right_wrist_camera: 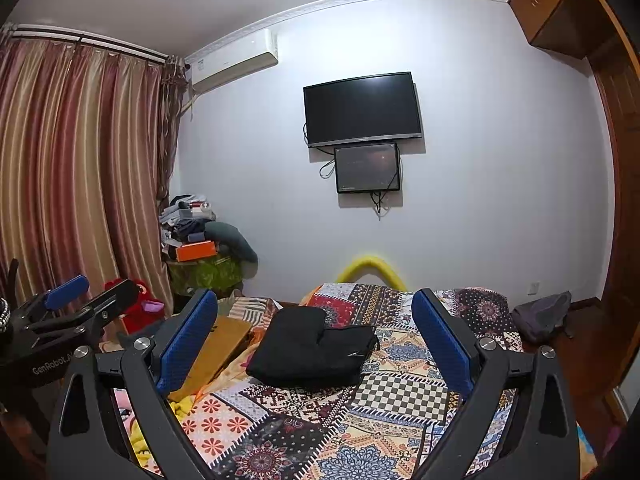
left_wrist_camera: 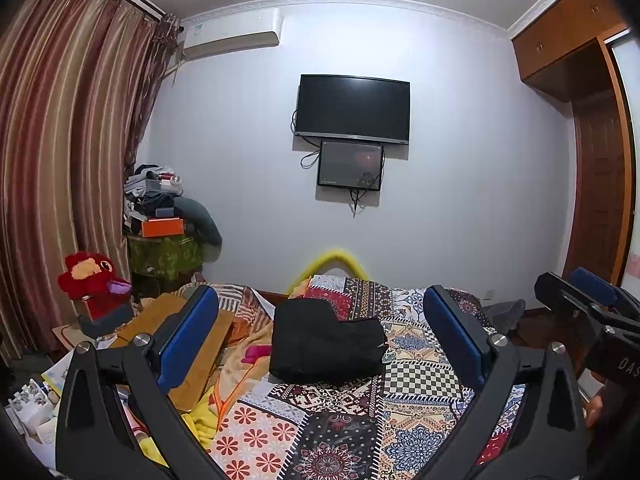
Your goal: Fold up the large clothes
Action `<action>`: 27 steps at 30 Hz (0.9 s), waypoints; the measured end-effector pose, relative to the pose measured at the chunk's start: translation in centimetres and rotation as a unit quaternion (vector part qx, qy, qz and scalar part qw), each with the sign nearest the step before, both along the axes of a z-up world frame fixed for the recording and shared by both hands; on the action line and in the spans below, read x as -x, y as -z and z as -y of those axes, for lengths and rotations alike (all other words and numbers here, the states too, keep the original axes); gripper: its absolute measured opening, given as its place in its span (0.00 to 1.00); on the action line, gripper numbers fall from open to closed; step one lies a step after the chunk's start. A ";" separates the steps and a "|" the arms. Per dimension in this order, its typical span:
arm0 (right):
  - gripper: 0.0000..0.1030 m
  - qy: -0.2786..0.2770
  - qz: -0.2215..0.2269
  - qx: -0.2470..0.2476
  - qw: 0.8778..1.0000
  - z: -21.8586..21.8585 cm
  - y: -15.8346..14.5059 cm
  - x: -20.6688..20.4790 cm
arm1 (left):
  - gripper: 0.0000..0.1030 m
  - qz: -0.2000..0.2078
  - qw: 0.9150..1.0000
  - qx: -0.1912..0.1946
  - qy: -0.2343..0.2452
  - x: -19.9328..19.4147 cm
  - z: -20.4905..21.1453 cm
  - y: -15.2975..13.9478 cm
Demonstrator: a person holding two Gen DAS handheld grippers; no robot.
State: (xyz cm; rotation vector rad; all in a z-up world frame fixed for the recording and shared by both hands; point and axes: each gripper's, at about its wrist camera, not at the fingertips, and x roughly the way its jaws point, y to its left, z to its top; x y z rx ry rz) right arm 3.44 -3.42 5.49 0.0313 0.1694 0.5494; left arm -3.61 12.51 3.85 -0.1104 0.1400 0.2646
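A black garment (left_wrist_camera: pixel 326 342) lies folded into a thick bundle on the patchwork bedspread (left_wrist_camera: pixel 420 376); it also shows in the right wrist view (right_wrist_camera: pixel 312 350). My left gripper (left_wrist_camera: pixel 320 312) is open and empty, held above the bed short of the bundle. My right gripper (right_wrist_camera: pixel 314 308) is open and empty, also back from the bundle. Each gripper shows in the other's view: the right one (left_wrist_camera: pixel 580 292) at the right edge, the left one (right_wrist_camera: pixel 88 292) at the left edge.
Orange and yellow blankets (left_wrist_camera: pixel 240 360) and a wooden board (left_wrist_camera: pixel 180 328) lie left of the bundle. A red plush toy (left_wrist_camera: pixel 92 280) and a cluttered stand (left_wrist_camera: pixel 164 224) are by the curtain. A grey bag (right_wrist_camera: pixel 544 316) lies on the floor at the right. A TV (left_wrist_camera: pixel 352 108) hangs on the wall.
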 end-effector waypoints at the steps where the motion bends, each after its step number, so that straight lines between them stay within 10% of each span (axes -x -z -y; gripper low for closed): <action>1: 0.94 0.000 0.000 0.000 1.000 0.1 0.0 0.0 | 1.00 0.000 1.000 0.000 0.000 0.0 0.0 0.0; 27: 0.94 -0.002 -0.004 -0.001 1.000 0.2 0.0 0.0 | 1.00 -0.001 1.000 0.000 0.009 0.1 -0.4 0.6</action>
